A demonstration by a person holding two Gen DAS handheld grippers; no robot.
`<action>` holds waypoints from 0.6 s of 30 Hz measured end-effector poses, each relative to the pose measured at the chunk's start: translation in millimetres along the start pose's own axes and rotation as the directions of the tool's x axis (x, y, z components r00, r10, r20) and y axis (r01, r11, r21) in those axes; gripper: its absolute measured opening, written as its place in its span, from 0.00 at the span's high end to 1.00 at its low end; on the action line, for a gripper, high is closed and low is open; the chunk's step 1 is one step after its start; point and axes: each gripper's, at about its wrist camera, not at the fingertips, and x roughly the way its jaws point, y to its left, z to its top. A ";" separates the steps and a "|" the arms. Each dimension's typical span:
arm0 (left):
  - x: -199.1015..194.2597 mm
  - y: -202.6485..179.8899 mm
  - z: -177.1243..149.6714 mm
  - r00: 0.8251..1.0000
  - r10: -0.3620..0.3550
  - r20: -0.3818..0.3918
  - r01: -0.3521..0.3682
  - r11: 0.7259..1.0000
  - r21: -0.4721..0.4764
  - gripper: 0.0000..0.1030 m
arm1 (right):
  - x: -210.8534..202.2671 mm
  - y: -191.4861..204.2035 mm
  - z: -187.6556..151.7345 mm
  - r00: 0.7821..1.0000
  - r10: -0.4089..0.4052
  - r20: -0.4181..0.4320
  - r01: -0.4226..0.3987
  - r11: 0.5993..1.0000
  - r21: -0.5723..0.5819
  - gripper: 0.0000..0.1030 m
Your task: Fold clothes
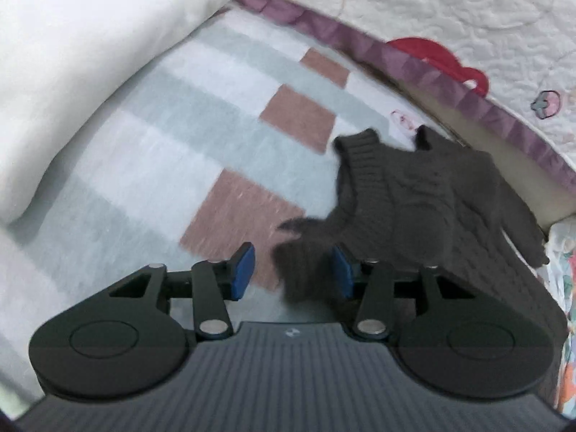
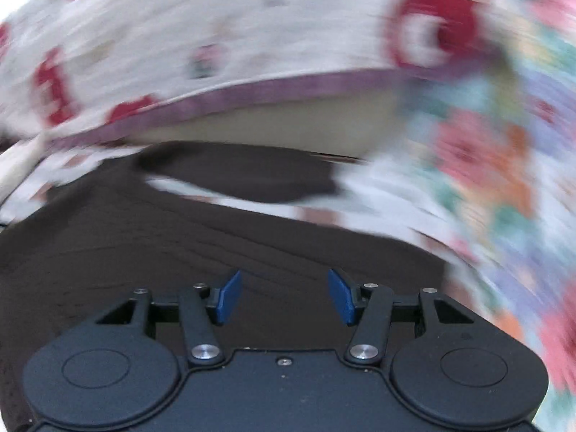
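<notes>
A dark grey cable-knit sweater lies bunched on a striped bed sheet, at the right of the left wrist view. My left gripper is open; a blurred dark piece of the sweater hangs between its blue pads, against the right pad, and no grip shows. In the right wrist view the same dark sweater spreads under my right gripper, which is open and empty just above the knit. That view is heavily motion-blurred.
A thick white folded blanket lies at the left. A white quilt with red prints and a purple border rises behind the sweater. A floral cloth lies at the right.
</notes>
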 end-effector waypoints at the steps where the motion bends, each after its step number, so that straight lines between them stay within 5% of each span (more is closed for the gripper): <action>1: 2.2 0.1 1.1 1.000 -0.013 -0.001 0.013 1.000 -0.010 0.43 | 13.8 9.2 6.8 1.000 0.024 -0.004 -0.024 0.999 -0.042 0.43; 4: 8.9 1.6 5.9 0.996 -0.085 -0.027 0.083 0.995 -0.062 0.31 | 53.3 29.7 22.7 0.997 0.079 -0.014 -0.080 0.992 -0.096 0.43; 8: 17.8 -11.0 11.8 0.995 -0.073 -0.069 0.073 0.997 -0.009 0.32 | 100.6 38.0 36.3 0.991 0.131 -0.027 -0.132 0.991 -0.032 0.43; 9: 20.3 -17.2 12.6 0.995 -0.041 -0.091 0.045 0.998 0.046 0.54 | 110.5 39.8 37.8 0.990 0.133 -0.034 -0.134 0.991 -0.021 0.43; 10: 22.7 -23.3 13.4 0.994 -0.007 -0.110 0.018 0.995 0.102 0.90 | 119.4 41.2 39.9 0.990 0.133 -0.040 -0.134 0.991 -0.018 0.43; 14: 11.0 -33.8 33.1 0.996 0.064 -0.064 -0.049 0.977 0.206 0.90 | 146.8 46.3 42.5 0.988 0.130 -0.082 -0.134 0.990 -0.048 0.43; 18: -17.1 -20.7 65.2 0.991 0.111 0.080 -0.120 0.986 0.114 0.96 | 153.7 41.7 41.3 0.987 0.122 -0.101 -0.129 0.990 -0.066 0.43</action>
